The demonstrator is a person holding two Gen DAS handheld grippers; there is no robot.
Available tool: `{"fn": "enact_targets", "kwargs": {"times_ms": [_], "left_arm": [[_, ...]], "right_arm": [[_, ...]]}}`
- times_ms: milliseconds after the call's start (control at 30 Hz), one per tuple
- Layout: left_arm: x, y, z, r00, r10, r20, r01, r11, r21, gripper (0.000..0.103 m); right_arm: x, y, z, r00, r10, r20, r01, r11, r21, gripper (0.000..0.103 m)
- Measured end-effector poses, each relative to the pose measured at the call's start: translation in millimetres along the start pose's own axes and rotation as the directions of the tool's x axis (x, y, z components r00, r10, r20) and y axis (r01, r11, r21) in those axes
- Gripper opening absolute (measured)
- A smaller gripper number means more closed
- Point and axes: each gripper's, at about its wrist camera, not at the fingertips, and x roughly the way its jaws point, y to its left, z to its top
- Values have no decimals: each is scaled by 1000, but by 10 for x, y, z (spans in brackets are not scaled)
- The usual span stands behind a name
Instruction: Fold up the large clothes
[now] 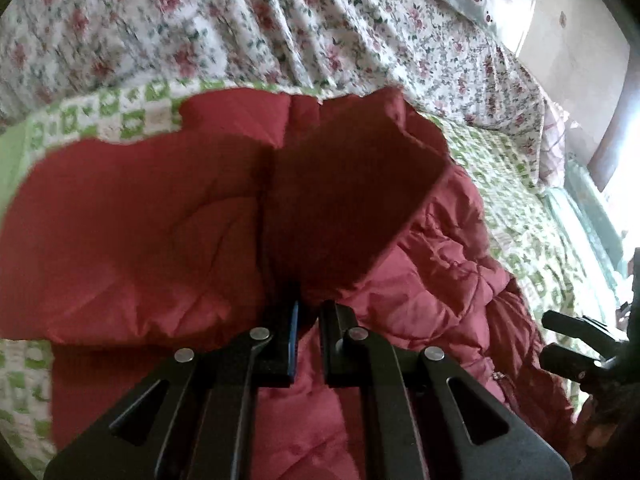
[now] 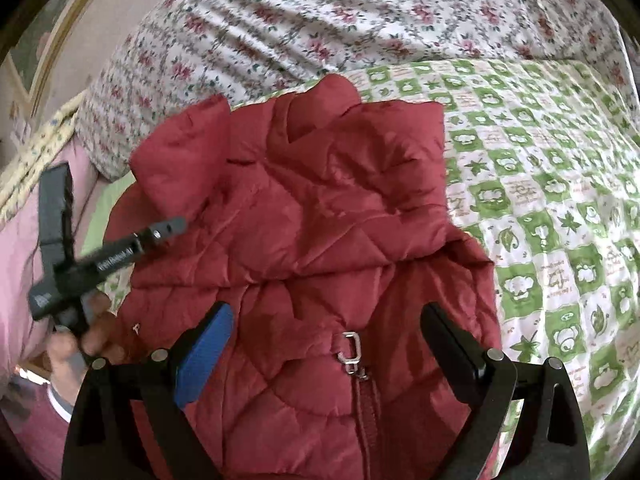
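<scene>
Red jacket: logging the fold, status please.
Left gripper shut on red jacket. Right gripper open above zipper pull. Nothing in the way.

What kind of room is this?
Most likely a bedroom: the red jacket lies on a bed with a green checked sheet, and a flowery quilt is bunched up behind it.

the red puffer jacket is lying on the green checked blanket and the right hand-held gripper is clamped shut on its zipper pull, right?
Not quite. The right hand-held gripper is open: in the right wrist view its jaws stand wide apart on either side of the zipper pull, not touching it. The rest holds: the red puffer jacket lies on the green checked blanket.
</scene>
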Motion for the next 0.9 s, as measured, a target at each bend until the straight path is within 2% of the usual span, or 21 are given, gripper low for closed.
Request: {"fn": "enact_targets", "kwargs": {"times_ms": [67,133,433,567,667,733,767,800,833,867,900], "left_arm": [[90,-21,-27,997,-76,-26,76,997,-13,6],[149,-55,-64,993,-105,-45,104,994,-13,6],[216,-164,-144,992,-107,-63,106,994,-9,6],[244,-193,-154,994,-83,-65,84,996,0,7],[254,-226,-169,996,-64,-66,64,998,4,11],[244,-240,-178,995,-72,-70,72,997,0,16],[237,-244,-181,994,-77,-74,77,997,-3,22],[221,-251,-188,993,-89,-84,89,996,-5,30],[197,-258,-197,990,-104,-91,104,995,-6,36],[165,-262,-216,987,-124,-101,124,992,-7,54],[114,-265,-242,984,-143,-105,143,990,-8,69]], "right_arm": [[3,-50,26,1000,25,3,-26,999,27,96],[9,-80,45,999,47,9,-47,998,46,96],[123,-95,284,987,155,41,-159,980,122,96],[244,-60,487,966,250,67,-258,948,186,96],[491,-5,639,947,318,37,-317,917,241,97],[676,14,682,943,332,-1,-320,908,270,97],[777,17,687,943,333,-19,-314,905,287,95],[869,25,688,939,342,-32,-319,902,292,91],[939,35,687,940,339,-43,-314,905,287,67],[983,34,685,946,318,-53,-292,914,282,27],[1019,14,684,953,298,-61,-269,920,284,15]]}}
